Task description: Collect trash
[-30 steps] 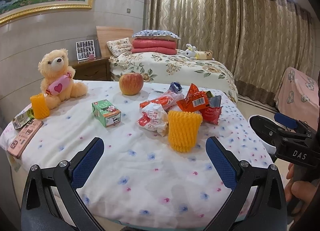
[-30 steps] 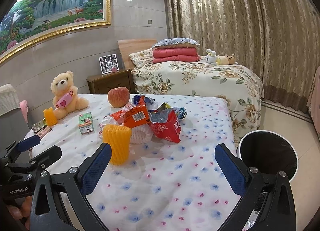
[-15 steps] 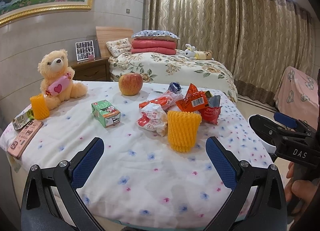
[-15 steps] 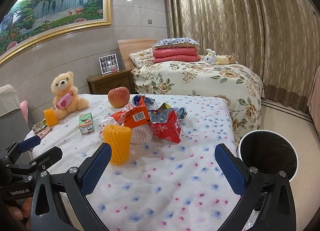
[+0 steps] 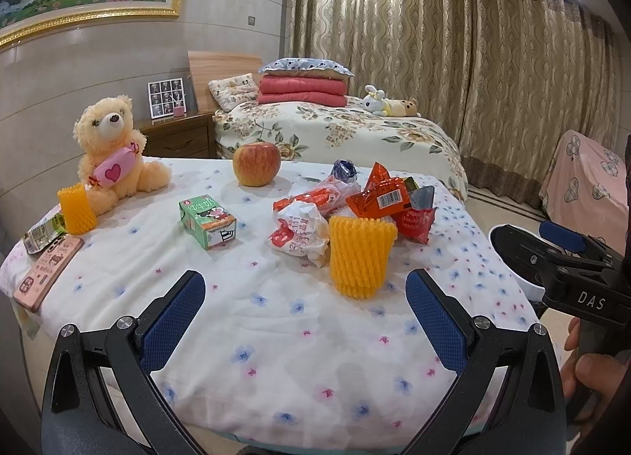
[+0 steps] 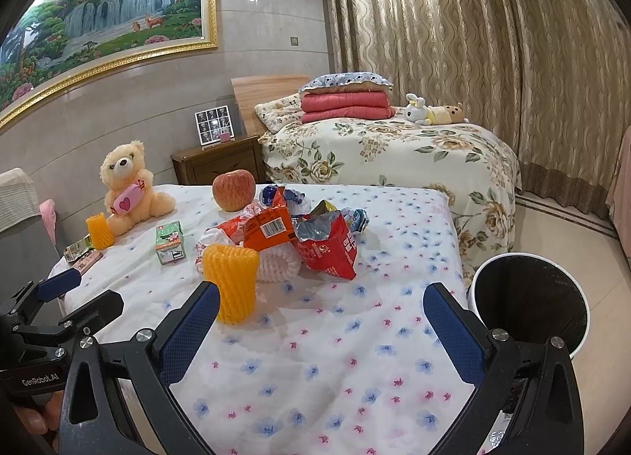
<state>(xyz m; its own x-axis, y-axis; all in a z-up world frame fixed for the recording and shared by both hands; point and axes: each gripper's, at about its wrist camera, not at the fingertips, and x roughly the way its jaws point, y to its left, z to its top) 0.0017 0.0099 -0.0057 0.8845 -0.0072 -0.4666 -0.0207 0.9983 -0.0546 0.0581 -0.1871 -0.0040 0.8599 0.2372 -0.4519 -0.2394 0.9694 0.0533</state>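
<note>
We hold both tools low at the near edge of the flower-print bed (image 5: pixel 276 317), and nothing has been picked up yet, so we judge this to be the opening approach of the collecting. The left gripper (image 5: pixel 303 309) fills the bottom of the left wrist view with its jaws released and spread wide, nothing between them; the right gripper (image 6: pixel 321 321) sits the same way at the bottom of the right wrist view, jaws released and empty. The trash lies in a heap at the centre of both frames: a yellow foam fruit net (image 5: pixel 359 256) standing nearest us, a crumpled white-and-red wrapper (image 5: pixel 299 232) touching it on its left, an orange snack bag (image 5: pixel 380 198) and a torn red snack bag (image 6: pixel 329 248) behind. The white-rimmed trash bin (image 6: pixel 528 299) stands on the floor at the lower right of the right wrist view, just beside the bed. A teddy bear (image 5: pixel 112 147), an apple (image 5: pixel 256 163) and a green drink carton (image 5: pixel 207 220) sit apart from the heap, toward the left and rear. For the next move we would likely advance one gripper over the foam net, straddle it and clench gently, since it looks soft and light, then carry it across to the bin.
</note>
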